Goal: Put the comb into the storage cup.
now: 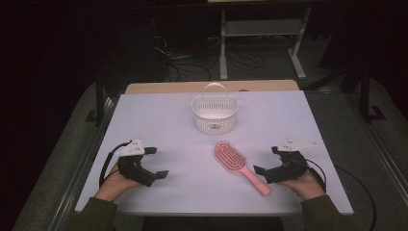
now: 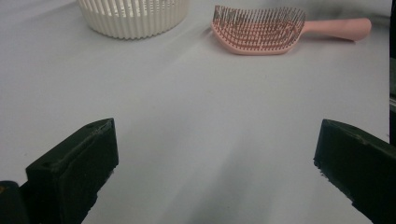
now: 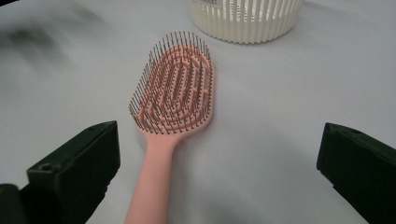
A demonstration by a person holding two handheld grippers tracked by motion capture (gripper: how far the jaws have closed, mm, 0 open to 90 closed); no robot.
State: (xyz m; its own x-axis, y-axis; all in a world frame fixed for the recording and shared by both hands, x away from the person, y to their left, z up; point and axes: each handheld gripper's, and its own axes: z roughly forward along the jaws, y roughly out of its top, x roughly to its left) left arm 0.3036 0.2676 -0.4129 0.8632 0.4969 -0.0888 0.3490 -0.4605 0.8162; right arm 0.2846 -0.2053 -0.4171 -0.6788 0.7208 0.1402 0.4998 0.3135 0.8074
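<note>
A pink hairbrush [image 1: 239, 166] lies bristles up on the white table [image 1: 173, 120], its handle pointing toward the near right. Behind it stands a white slatted basket [image 1: 214, 112] with a hoop handle. My right gripper [image 1: 267, 160] rests open just right of the brush handle; in the right gripper view the hairbrush [image 3: 175, 100] lies between the spread jaws, toward the left one. My left gripper [image 1: 156, 162] rests open at the near left, with bare table between its jaws. The left gripper view shows the hairbrush [image 2: 261, 30] and the basket [image 2: 133, 16] farther off.
A wooden strip [image 1: 211, 86] borders the table's far edge. Beyond it the dark floor holds cables and a white frame leg [image 1: 223, 45]. Each gripper trails a black cable by the person's hands.
</note>
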